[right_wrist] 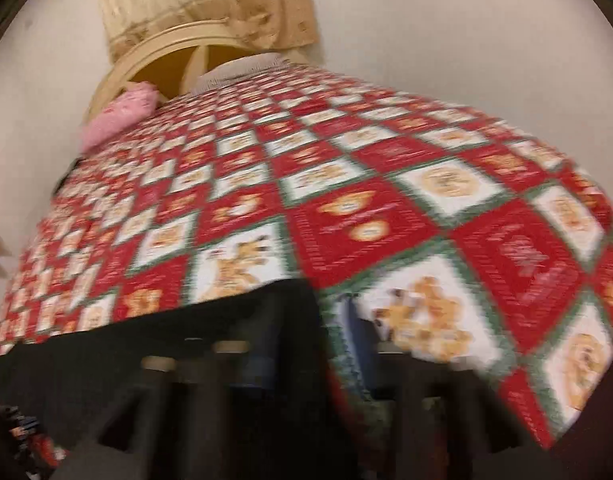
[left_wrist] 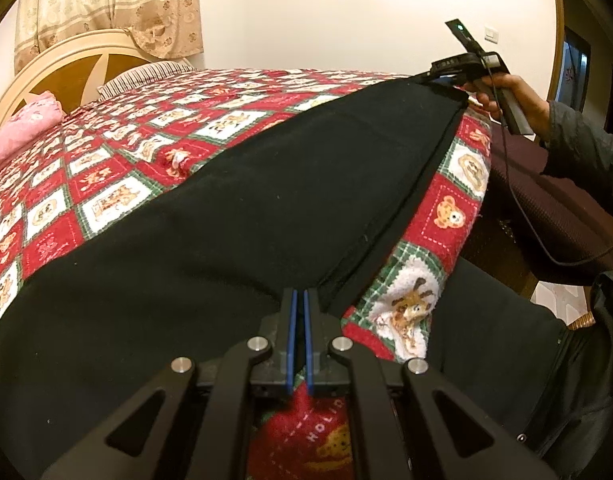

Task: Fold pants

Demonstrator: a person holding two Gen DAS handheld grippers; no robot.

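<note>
Black pants (left_wrist: 266, 200) lie flat in a long band across the red Christmas quilt (left_wrist: 118, 148). My left gripper (left_wrist: 300, 294) is shut, its blue pads pinching the near edge of the pants close to the bed's side. At the far end of the pants a hand (left_wrist: 518, 100) holds my right gripper (left_wrist: 430, 76). The right wrist view is blurred. There my right gripper (right_wrist: 310, 308) stands open, one finger over the pants (right_wrist: 146, 360) and the blue-padded finger (right_wrist: 350, 320) over the quilt (right_wrist: 386, 220), with the pants' corner lying loose between them.
A pink pillow (left_wrist: 22, 128) and a striped pillow (left_wrist: 146, 76) lie by the cream headboard (left_wrist: 66, 68). The bed's edge runs along the right, with a dark seat (left_wrist: 546, 192) beyond it. The person's dark sleeve (left_wrist: 578, 148) and a cable (left_wrist: 510, 184) hang there.
</note>
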